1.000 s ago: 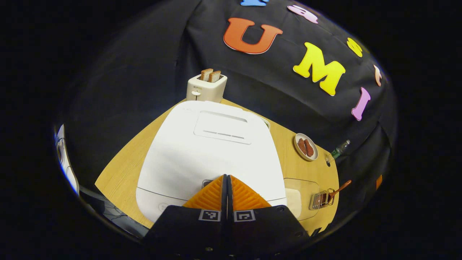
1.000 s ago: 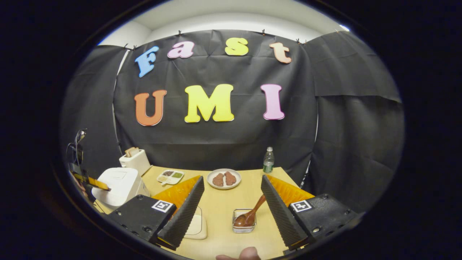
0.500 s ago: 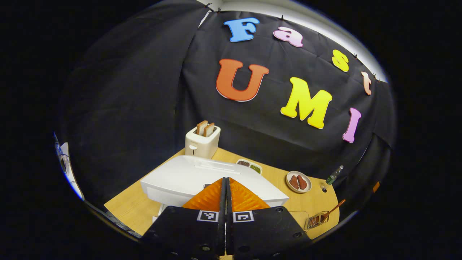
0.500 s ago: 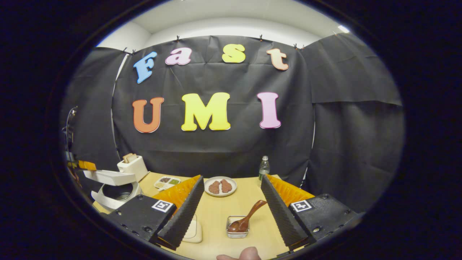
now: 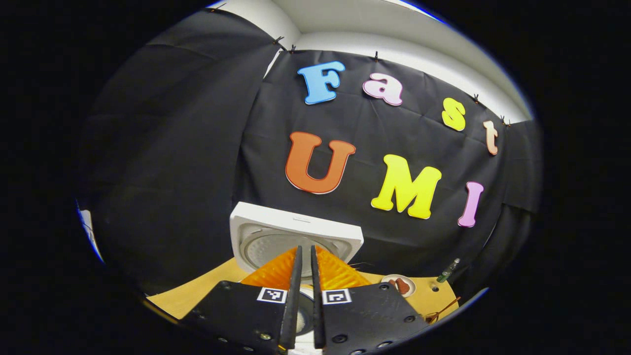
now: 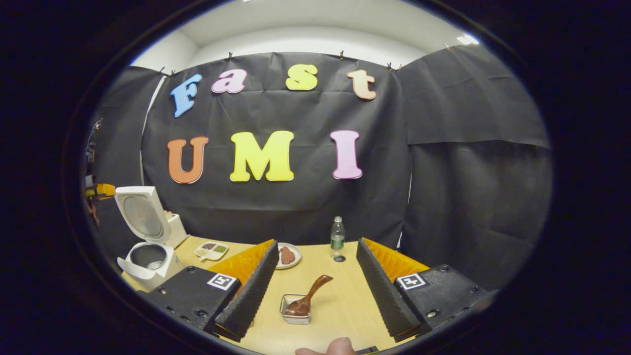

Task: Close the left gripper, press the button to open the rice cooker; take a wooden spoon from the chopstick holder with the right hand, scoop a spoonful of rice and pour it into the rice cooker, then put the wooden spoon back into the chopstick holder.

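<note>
Ahead between my right gripper's wide-open, empty fingers, wooden spoon leans in chopstick holder. Rice cooker lid up. Left gripper nearly closed, empty. Approach handle squarely, pinch mid-handle.

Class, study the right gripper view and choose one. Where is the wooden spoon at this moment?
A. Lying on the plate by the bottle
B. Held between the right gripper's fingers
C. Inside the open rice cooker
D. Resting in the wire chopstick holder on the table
D. The wooden spoon rests with its bowl in the chopstick holder, handle leaning up and right, while the right gripper is open and apart from it.
</note>
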A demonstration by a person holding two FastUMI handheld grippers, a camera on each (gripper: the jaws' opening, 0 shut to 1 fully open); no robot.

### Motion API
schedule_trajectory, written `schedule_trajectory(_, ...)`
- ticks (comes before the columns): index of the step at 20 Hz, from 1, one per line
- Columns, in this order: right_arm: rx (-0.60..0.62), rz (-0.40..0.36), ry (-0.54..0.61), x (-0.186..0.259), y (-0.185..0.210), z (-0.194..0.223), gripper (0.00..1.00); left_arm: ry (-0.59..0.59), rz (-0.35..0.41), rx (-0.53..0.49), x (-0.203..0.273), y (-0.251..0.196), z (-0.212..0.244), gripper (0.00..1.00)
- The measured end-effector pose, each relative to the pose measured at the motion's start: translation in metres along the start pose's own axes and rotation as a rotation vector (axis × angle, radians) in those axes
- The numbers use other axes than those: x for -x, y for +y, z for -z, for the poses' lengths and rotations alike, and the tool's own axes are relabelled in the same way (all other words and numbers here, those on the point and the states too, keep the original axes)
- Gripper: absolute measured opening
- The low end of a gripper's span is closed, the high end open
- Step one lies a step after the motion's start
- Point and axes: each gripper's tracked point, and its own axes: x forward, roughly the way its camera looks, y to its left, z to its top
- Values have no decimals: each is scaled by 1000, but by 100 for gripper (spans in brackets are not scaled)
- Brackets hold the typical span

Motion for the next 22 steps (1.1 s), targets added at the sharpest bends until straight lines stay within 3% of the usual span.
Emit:
schedule_trajectory(1,-2,-1,7,0,-2,2,100,-11,1,-12,5,-1,-1,26)
schedule_trajectory(2,-9,-3,17,-1,-4,6,100,-10,0,-32,11,-2,0,20)
schedule_trajectory(3,-19,-6,30,-3,-5,10,100,-15,4,-52,19,-2,1,41)
schedule_trajectory(6,-55,-31,87,-6,-4,28,100,-37,14,-130,39,-14,0,41)
schedule_trajectory(8,-71,-59,119,-10,0,38,100,-51,12,-175,49,-20,1,85)
schedule_trajectory(11,-82,-92,164,-19,5,57,100,-59,-1,-191,60,-28,1,96)
schedule_trajectory(22,-125,-163,416,-116,6,178,100,-57,-49,-149,69,-57,7,94)
